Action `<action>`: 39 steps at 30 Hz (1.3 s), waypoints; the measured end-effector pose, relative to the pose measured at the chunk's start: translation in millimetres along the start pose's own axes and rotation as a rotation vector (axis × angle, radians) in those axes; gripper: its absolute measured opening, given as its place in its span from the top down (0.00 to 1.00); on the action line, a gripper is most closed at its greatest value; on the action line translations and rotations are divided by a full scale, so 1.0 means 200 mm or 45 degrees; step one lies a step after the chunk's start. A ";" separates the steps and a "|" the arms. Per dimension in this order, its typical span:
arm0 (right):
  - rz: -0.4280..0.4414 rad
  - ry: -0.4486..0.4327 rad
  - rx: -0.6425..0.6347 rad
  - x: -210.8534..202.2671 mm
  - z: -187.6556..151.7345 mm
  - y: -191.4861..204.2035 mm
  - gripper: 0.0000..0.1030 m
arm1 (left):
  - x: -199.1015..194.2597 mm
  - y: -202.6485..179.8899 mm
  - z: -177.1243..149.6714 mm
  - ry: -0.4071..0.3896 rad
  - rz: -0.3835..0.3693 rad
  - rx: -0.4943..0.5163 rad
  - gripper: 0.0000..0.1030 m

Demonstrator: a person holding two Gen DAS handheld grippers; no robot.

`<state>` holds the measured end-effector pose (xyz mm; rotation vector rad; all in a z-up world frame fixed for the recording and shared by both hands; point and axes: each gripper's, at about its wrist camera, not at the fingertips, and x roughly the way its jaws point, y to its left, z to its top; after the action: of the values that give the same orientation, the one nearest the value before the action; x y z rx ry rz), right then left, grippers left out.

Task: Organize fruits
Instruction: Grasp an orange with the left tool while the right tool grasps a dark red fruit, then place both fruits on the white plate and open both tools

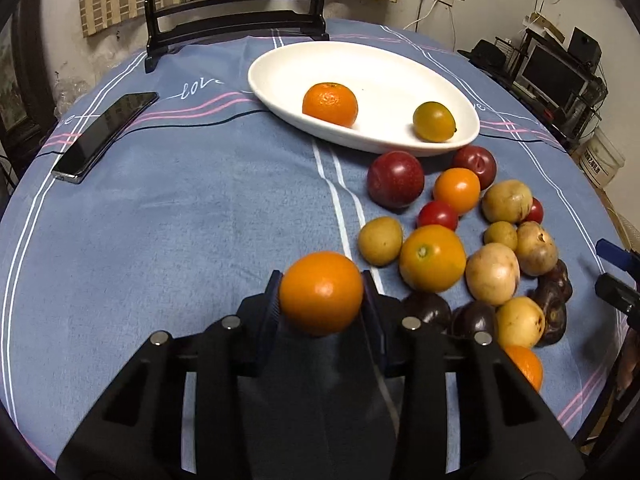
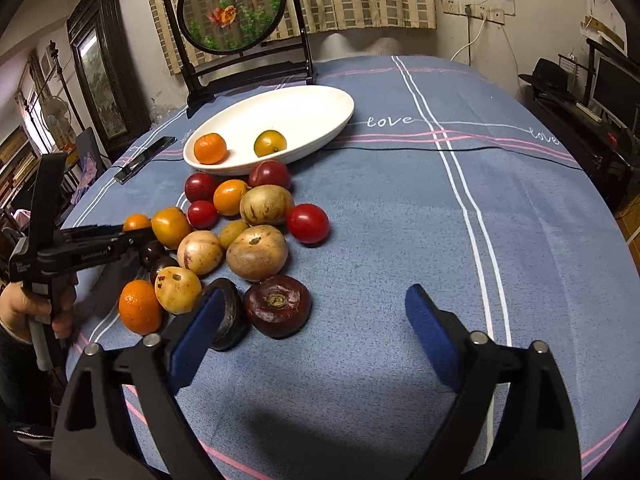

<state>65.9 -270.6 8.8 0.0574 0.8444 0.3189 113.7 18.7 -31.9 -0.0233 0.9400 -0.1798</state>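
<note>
My left gripper (image 1: 322, 285) is shut on an orange fruit (image 1: 321, 296), its pads pressing both sides of it just above the blue cloth. Beyond it a white oval dish (image 1: 280, 76) holds a tangerine (image 1: 330, 104) and a green-yellow fruit (image 1: 434, 122). A pile of several fruits (image 1: 432, 258) lies to the right of the gripper: red, yellow, orange and dark purple. In the right wrist view my right gripper (image 2: 316, 293) stands open over bare cloth. A dark red fruit (image 2: 278, 306) lies just inside its left finger, untouched. The dish (image 2: 320, 108) sits behind the pile.
A black phone (image 1: 106, 136) lies at the left of the table. A round goldfish screen on a black stand (image 2: 232, 10) stands at the far edge behind the dish. Shelves and a monitor (image 1: 556, 76) stand beyond the table's right edge.
</note>
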 end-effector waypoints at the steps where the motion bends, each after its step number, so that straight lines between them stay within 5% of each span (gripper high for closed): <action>1: -0.006 0.001 -0.012 0.00 0.00 0.01 0.11 | -0.01 0.00 -0.01 -0.004 0.004 0.001 0.63; 12: -0.128 0.112 -0.402 0.04 -0.12 0.16 0.11 | -0.10 0.04 -0.06 -0.055 0.021 -0.033 0.63; 21: -0.115 0.197 -0.422 0.17 -0.08 0.16 0.29 | -0.09 0.03 -0.09 -0.044 -0.002 -0.036 0.63; 27: 0.003 0.230 -0.404 0.24 0.00 0.17 0.56 | -0.08 0.02 -0.09 -0.039 -0.017 -0.032 0.63; 39: -0.035 0.159 -0.280 0.14 0.03 0.08 0.57 | -0.14 0.02 -0.07 -0.061 -0.013 -0.022 0.63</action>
<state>83.8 -246.4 -5.4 -0.1805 0.9281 0.3904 87.3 27.7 -18.7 -0.0485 0.8939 -0.1797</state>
